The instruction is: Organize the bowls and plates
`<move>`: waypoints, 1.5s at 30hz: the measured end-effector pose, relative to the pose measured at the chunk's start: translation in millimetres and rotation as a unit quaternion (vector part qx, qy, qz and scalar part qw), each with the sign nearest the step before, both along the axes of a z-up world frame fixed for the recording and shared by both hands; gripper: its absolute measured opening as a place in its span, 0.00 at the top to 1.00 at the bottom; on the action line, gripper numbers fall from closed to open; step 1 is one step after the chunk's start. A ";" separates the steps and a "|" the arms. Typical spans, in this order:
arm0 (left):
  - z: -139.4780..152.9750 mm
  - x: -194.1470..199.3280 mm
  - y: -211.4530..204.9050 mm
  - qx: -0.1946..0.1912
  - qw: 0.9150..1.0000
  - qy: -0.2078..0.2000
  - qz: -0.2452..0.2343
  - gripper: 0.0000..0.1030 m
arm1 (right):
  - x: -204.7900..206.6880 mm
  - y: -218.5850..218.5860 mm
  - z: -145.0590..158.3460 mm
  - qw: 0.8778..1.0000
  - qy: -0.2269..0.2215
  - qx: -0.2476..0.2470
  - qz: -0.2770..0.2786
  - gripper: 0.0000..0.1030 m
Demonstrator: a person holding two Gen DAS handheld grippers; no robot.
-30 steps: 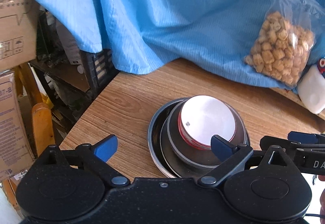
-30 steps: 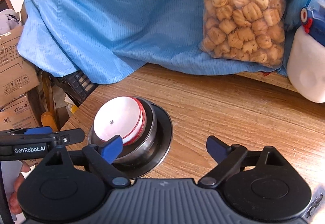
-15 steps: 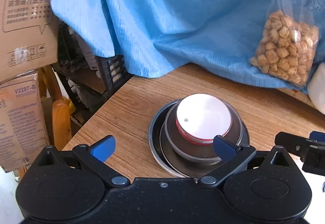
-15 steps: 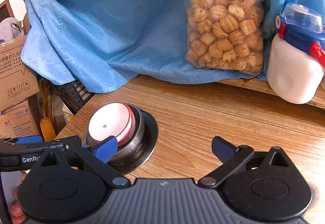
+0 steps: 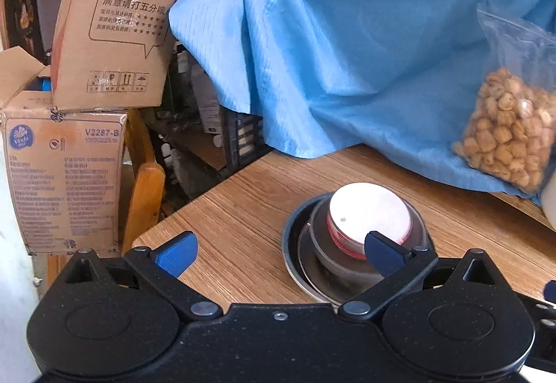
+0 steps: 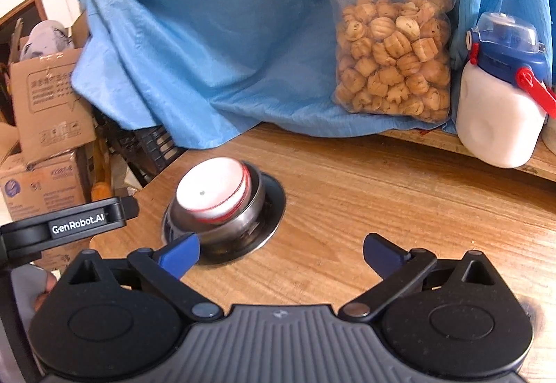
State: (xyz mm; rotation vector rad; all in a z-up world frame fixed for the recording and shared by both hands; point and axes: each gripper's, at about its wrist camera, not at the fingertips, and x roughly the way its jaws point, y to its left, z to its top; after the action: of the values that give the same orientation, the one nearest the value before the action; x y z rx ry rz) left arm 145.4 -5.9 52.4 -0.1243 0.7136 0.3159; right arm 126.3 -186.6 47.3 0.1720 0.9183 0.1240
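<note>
A stack stands near the table's left edge: a steel plate (image 5: 293,256) (image 6: 272,209) at the bottom, a steel bowl (image 5: 321,252) (image 6: 239,221) on it, and a white bowl with a red rim (image 5: 368,214) (image 6: 212,190) upside down on top. My left gripper (image 5: 278,252) is open above the wood, with the stack behind its right finger. My right gripper (image 6: 281,256) is open too, nothing between its fingers, and the stack lies beyond its left finger. The left gripper's body shows at the left of the right wrist view.
A blue cloth (image 5: 347,35) (image 6: 208,35) drapes over the back of the wooden table (image 6: 382,209). A clear bag of biscuits (image 6: 392,56) (image 5: 510,129) leans on it, beside a white bottle with a blue lid (image 6: 500,98). Cardboard boxes (image 5: 66,140) and a wooden chair (image 5: 142,181) stand off the left edge.
Both grippers have drawn back and up from the stack, which now looks smaller and farther off. The left view has swung left, showing more boxes. The right gripper's jaws have spread a little.
</note>
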 end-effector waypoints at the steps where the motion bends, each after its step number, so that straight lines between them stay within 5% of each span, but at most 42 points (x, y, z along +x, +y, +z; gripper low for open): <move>1: -0.5 -4.4 0.1 -0.003 1.000 -0.004 -0.003 0.01 | -3.0 0.7 0.3 1.000 -0.001 0.000 0.001 0.00; 19: -7.9 -60.0 18.0 -0.008 0.997 0.003 -0.074 0.01 | -39.9 13.8 2.3 1.000 0.012 -0.010 -0.025 0.00; 45: -11.5 -127.9 63.3 -0.010 0.981 -0.024 -0.192 0.01 | -122.4 68.1 13.2 0.995 -0.003 -0.056 -0.077 0.00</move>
State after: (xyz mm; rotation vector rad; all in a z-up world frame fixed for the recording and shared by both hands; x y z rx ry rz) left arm 17.5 57.5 40.9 -0.0121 0.6778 -0.0635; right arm 3.9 -118.5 60.5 0.1381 0.8998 -0.0702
